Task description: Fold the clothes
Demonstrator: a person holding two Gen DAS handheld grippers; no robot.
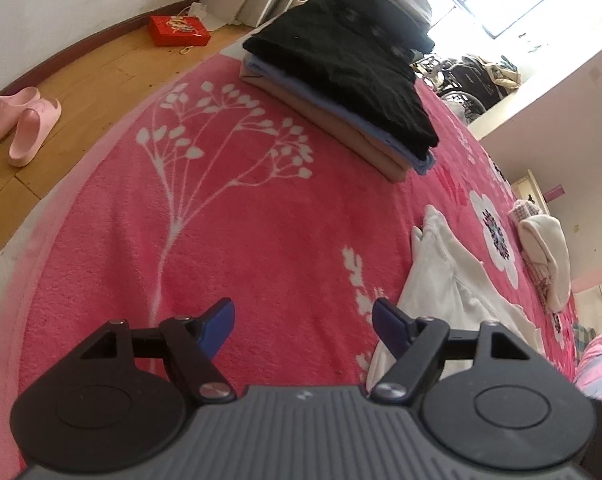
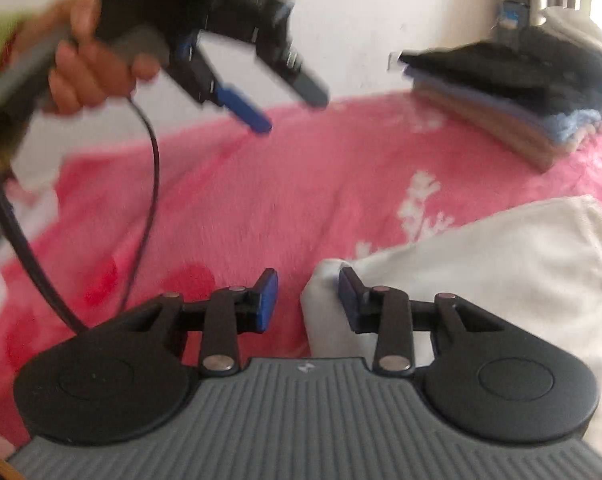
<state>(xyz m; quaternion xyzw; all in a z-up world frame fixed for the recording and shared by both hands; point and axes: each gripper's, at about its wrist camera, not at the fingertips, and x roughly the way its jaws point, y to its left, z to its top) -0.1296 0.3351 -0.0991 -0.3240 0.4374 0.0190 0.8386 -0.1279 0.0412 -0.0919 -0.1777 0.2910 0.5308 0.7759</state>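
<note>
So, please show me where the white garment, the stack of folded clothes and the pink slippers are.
white garment (image 2: 501,264), right wrist view, on its flat upper surface.
stack of folded clothes (image 1: 341,68), left wrist view, on the black top layer.
pink slippers (image 1: 29,124), left wrist view, on the nearer slipper's upper.

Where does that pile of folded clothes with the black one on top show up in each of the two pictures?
Left wrist view: the pile sits at upper centre, on the far part of the pink blanket.
Right wrist view: the pile is at upper right, blurred, near the wall.
Shared landmark: the white garment lying on the blanket, nearer the cameras than the pile.
</note>
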